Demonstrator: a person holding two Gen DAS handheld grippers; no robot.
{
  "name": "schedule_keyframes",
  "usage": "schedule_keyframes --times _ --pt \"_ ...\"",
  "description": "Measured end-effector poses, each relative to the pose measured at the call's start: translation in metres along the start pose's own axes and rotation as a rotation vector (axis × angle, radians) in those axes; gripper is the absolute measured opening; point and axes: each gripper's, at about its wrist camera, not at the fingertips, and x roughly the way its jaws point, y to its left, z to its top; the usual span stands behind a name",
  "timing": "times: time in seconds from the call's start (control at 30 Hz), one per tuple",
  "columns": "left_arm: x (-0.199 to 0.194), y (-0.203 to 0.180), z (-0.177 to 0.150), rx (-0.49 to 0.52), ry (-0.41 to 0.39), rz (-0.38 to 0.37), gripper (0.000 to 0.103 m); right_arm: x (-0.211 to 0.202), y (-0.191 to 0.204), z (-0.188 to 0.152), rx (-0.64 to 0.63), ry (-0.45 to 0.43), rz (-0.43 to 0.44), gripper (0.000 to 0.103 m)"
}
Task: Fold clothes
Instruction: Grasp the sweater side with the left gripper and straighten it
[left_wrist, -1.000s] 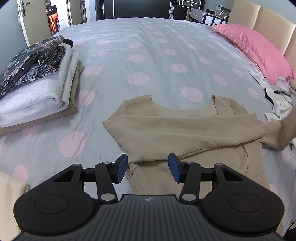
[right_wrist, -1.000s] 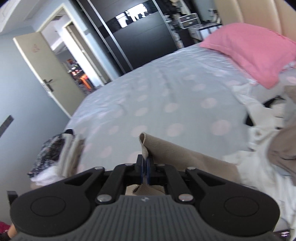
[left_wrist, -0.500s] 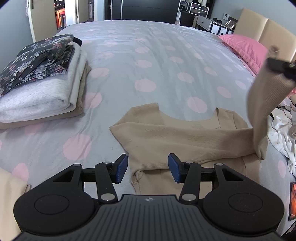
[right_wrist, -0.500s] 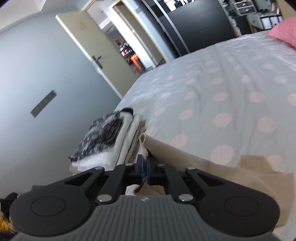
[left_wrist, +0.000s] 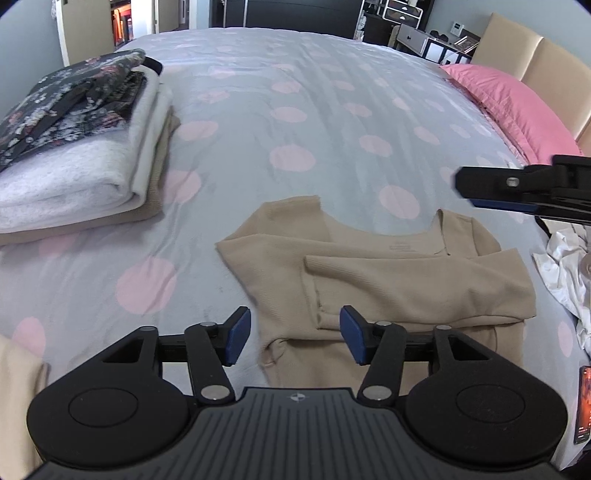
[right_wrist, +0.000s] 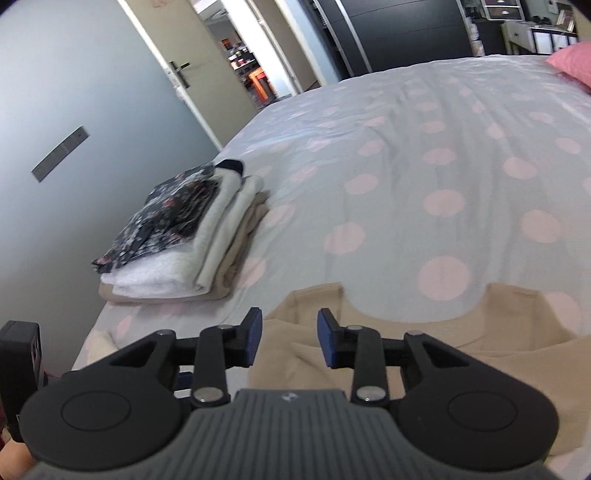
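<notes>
Left wrist view: left gripper, jaws spread, holding nothing, low over the near edge of the beige top. The top lies flat on the bed, neckline away from the camera, both sleeves folded across the body. Folded pile to the left: floral garment uppermost, pale grey and beige pieces beneath. Pink pillow at right by the headboard. Right gripper enters from the right edge, above the top's right shoulder. Crumpled white cloth beside the top's right side.

Right wrist view: right gripper, jaws spread, empty, over the top. Folded pile left. Open door beyond.
</notes>
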Motion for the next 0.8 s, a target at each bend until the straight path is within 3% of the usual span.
schedule_keyframes --times 0.27,0.37,0.43,0.47,0.53,0.57,0.63,0.8 --pt "0.038 -0.013 0.005 0.020 0.030 -0.028 0.052 -0.036 -0.064 -0.007 0.045 -0.005 -0.175 0.036" --pt "0.056 -0.017 0.005 0.006 0.059 -0.039 0.047 -0.048 -0.089 -0.014 0.054 0.002 -0.231 0.036" --pt "0.067 -0.019 0.005 -0.006 0.081 -0.053 0.035 -0.054 -0.107 -0.018 0.061 0.012 -0.270 0.036" --pt "0.072 -0.020 0.005 -0.011 0.090 -0.058 0.021 -0.057 -0.115 -0.020 0.064 0.016 -0.292 0.036" --pt "0.080 -0.023 0.005 -0.017 0.097 -0.060 0.005 -0.064 -0.132 -0.023 0.070 0.022 -0.336 0.036" --pt "0.081 -0.024 0.006 -0.019 0.089 -0.060 0.000 -0.067 -0.140 -0.025 0.070 0.026 -0.362 0.036" --pt "0.077 -0.027 0.008 -0.024 0.058 -0.065 0.000 -0.074 -0.154 -0.029 0.067 0.040 -0.421 0.036" --pt "0.041 -0.032 0.026 -0.022 -0.093 -0.080 0.000 -0.080 -0.174 -0.040 0.065 0.084 -0.447 0.039"
